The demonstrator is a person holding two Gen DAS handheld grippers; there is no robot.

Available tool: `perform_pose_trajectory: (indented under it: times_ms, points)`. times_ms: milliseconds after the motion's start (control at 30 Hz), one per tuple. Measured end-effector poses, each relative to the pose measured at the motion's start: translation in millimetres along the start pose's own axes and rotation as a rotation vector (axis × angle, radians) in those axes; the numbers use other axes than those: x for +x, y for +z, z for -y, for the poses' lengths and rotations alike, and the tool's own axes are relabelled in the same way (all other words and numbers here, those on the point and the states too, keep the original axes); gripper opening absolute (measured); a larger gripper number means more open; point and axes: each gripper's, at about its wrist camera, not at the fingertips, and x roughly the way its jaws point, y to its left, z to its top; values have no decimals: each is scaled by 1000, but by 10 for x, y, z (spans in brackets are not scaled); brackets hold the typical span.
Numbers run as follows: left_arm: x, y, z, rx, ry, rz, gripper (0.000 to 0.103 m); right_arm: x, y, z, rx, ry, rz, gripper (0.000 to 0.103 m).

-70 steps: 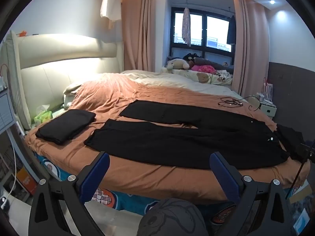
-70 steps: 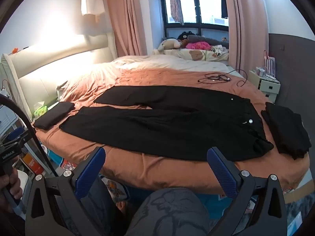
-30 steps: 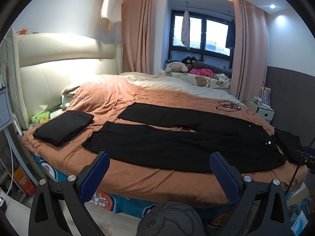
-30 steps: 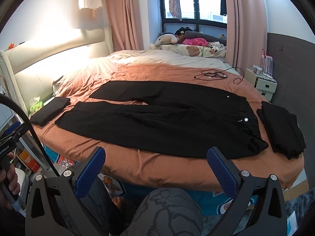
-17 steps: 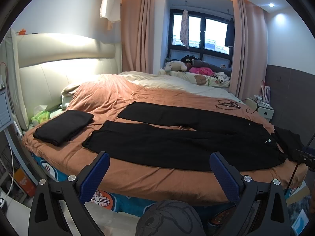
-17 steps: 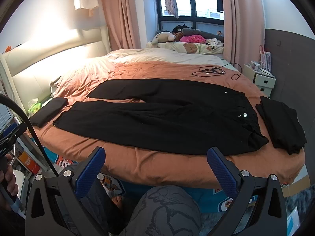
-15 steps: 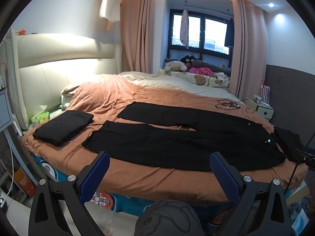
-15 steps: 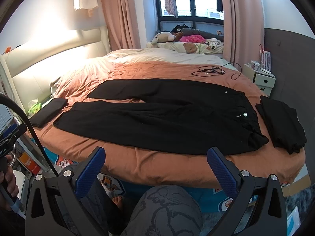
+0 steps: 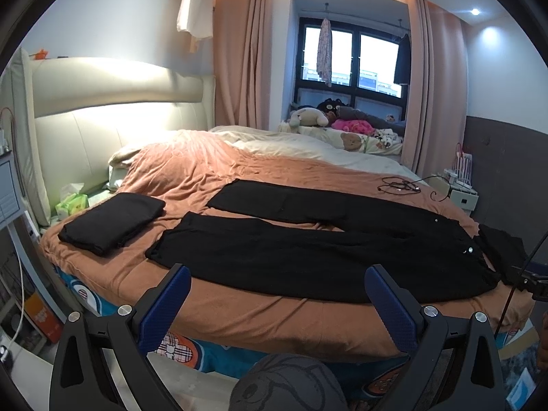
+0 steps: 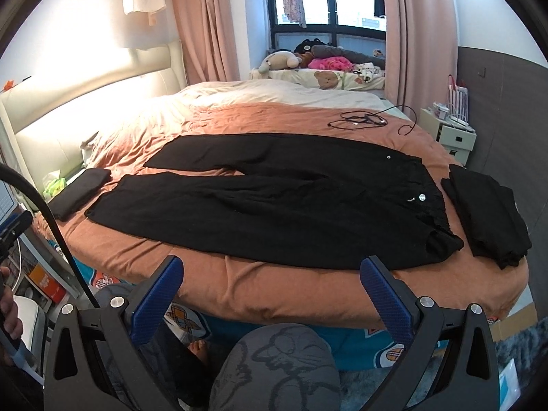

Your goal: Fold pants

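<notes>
pants point(image 10: 274, 202): flat across the bed point(image 10: 291, 291), near its front edge, waist right, legs left
left pile point(image 9: 111, 222): on the bed, just left of the leg ends
right pile point(image 10: 486, 212): on the bed, just right of the waist
cable point(image 10: 363, 120): on the bed behind the pants
nightstand point(image 10: 452, 137): right of the bed
toys point(image 10: 308, 60): behind the bed, under the window

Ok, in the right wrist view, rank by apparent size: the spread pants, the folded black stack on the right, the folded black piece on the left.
1. Spread pants
2. Right folded stack, though nearer the camera
3. Left folded piece
</notes>
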Motion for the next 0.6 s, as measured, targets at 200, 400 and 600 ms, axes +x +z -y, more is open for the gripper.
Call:
perform_pose_trajectory:
  times_ms: [200, 400, 600]
  points:
    - [119, 43, -11, 1, -3, -15, 102, 45, 31, -3, 11, -9, 7, 103]
    - [288, 60, -59, 15, -4, -49, 102, 72, 74, 21, 25, -14, 21, 103]
    - [508, -12, -163, -1, -5, -110, 102, 230, 98, 80, 43, -23, 7, 103]
